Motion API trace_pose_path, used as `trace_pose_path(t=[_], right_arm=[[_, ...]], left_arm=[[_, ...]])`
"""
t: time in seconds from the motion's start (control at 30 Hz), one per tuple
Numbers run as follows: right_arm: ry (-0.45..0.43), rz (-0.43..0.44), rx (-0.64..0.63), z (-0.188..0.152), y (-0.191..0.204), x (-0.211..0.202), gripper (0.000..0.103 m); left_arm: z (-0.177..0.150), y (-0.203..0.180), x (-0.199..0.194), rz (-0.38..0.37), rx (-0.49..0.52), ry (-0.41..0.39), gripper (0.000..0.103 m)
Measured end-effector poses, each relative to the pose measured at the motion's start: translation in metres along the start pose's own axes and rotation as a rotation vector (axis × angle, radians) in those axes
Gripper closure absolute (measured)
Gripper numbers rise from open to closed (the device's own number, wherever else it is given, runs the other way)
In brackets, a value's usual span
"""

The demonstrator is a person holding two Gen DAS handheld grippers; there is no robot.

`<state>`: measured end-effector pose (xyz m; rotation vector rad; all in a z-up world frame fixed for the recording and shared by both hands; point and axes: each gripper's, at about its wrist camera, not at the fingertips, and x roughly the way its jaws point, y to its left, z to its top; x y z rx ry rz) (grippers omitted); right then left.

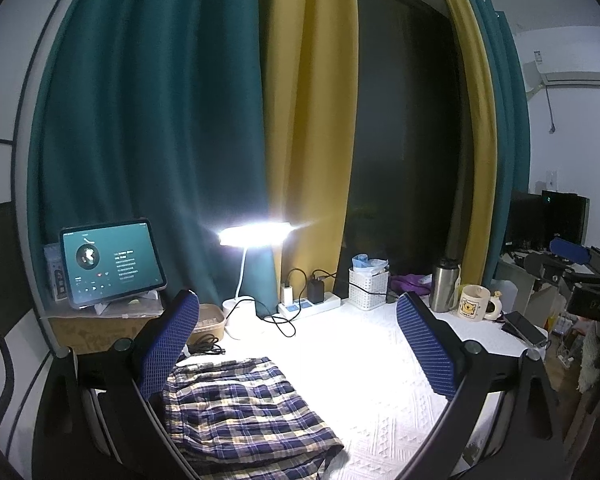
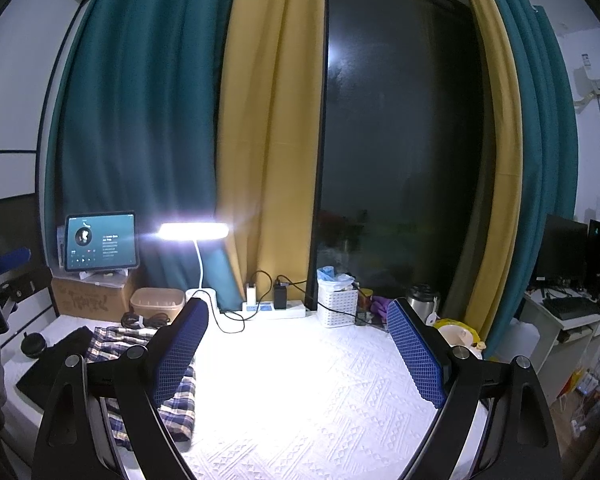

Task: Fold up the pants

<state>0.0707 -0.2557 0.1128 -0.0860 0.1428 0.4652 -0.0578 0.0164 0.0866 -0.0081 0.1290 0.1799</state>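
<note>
Pants (image 1: pixel 236 404), plaid, lie folded flat at the white worktop's (image 1: pixel 372 380) near-left edge. Left wrist view: left gripper (image 1: pixel 300 344) jaws wide apart, empty, hovering above them. Right wrist view: right gripper (image 2: pixel 300 356) jaws likewise spread, empty, over bare worktop, pants (image 2: pixel 172 384) alongside, probably released.

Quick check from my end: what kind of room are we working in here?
Probably a bedroom or small home study. Floor-length teal and yellow curtains flank a dark window, a wall air conditioner hangs at right, and the white textured tabletop carries a lit desk lamp, a tablet and the plaid pants.
</note>
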Motion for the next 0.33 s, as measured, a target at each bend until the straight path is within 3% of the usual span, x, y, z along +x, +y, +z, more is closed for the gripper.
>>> trace_pose_path(t=[0.33], right_arm=[[0.001, 0.002, 0.0, -0.0002, -0.001, 0.0003, 0.011]], left_arm=[[0.0006, -0.0026, -0.0001, -0.013, 0.013, 0.0, 0.004]])
